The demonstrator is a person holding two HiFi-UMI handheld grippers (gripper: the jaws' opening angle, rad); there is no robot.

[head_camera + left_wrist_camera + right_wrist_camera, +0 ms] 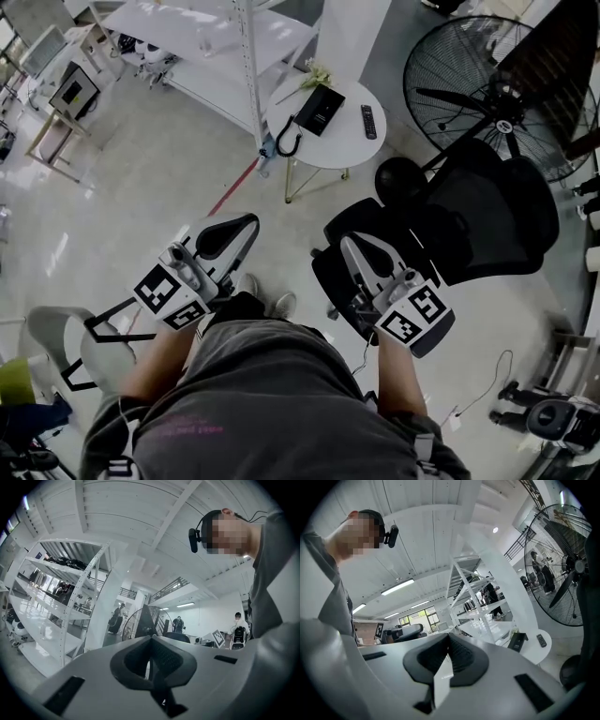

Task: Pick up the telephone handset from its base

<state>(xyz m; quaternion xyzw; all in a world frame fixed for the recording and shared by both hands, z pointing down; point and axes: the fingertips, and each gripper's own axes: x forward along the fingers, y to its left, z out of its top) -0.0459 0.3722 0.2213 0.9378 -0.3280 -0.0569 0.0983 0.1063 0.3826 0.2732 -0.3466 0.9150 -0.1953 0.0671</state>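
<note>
**Head view: handset well out of reach**

I take the curved black telephone handset (286, 141) to lie at the round white table's (342, 145) near edge, just beside its base (321, 109). My left gripper (246, 223) and right gripper (349, 242) hang well short of the table, jaws pressed together, empty. I'd approach first, open one early, then grip the handset mid-span.

No words, numbers or brand names legible anywhere. On person's shirt (281, 394), pink print (187, 429): too blurred to read. Marker cube (171, 298) of left gripper (242, 225) and marker cube (415, 317) of right gripper (352, 244) carry black-and-white square patterns, no letters. Similar square marker (218, 637) in far background of left gripper view; what it stands on unclear.
</note>
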